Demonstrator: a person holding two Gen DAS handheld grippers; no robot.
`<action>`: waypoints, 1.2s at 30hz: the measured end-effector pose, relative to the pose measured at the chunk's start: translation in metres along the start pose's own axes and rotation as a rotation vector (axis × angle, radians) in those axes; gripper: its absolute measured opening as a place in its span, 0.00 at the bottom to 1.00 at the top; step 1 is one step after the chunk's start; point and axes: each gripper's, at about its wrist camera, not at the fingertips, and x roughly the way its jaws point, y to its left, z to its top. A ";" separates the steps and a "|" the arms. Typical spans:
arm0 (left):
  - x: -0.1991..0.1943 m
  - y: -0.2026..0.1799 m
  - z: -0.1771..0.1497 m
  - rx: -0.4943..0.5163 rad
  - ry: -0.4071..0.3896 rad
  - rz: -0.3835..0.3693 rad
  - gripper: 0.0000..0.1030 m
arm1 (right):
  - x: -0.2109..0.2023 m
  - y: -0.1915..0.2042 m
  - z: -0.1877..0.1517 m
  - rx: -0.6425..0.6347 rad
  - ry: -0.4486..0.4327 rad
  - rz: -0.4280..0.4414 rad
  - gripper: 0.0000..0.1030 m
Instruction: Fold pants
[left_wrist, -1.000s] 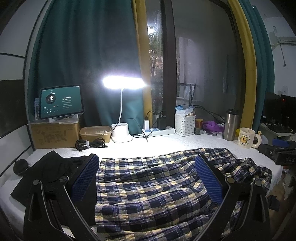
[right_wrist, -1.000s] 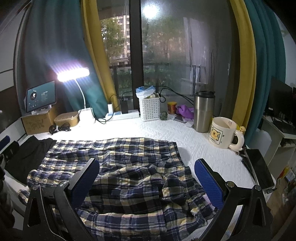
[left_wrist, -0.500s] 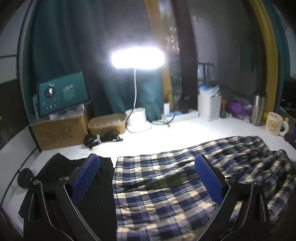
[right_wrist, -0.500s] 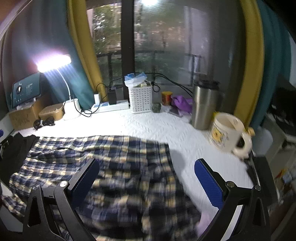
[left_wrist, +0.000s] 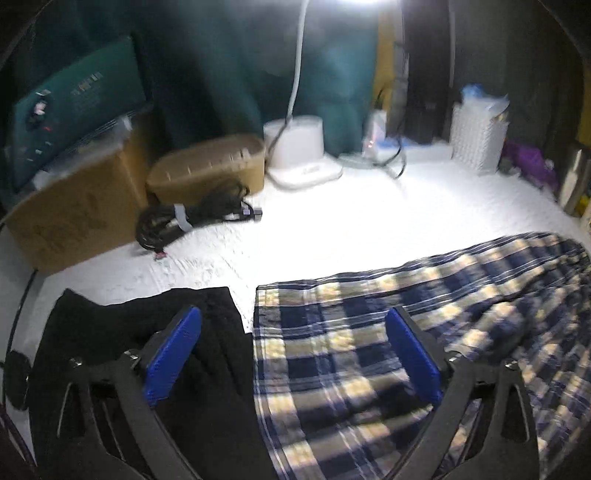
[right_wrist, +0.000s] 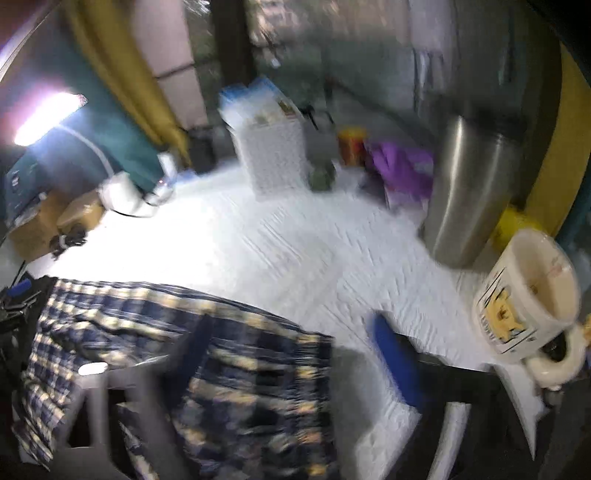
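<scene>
Checked blue-and-cream pants (left_wrist: 369, 369) lie flat on the white bench (left_wrist: 332, 236), right under both tongs. Both pairs have just been closing, yet nothing is pinched. The left tongs (left_wrist: 291, 354) stand spread over the near end of the pants, one pad over a black garment (left_wrist: 129, 332) beside it, probably lining up on that edge. The right tongs (right_wrist: 295, 365), blurred, straddle the opposite end, still apart. Beyond them stand a mug (right_wrist: 524, 299), a steel flask (right_wrist: 469, 192) and a lamp base (left_wrist: 299, 151).
</scene>
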 end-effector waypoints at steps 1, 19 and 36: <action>0.009 0.002 0.002 0.000 0.023 -0.008 0.90 | 0.009 -0.005 0.001 0.012 0.021 0.002 0.65; 0.030 -0.023 0.013 0.014 0.089 -0.115 0.04 | 0.032 -0.008 -0.002 -0.134 0.026 -0.099 0.25; 0.050 -0.005 0.014 -0.049 0.079 0.090 0.02 | 0.063 -0.026 0.020 -0.156 0.033 -0.206 0.36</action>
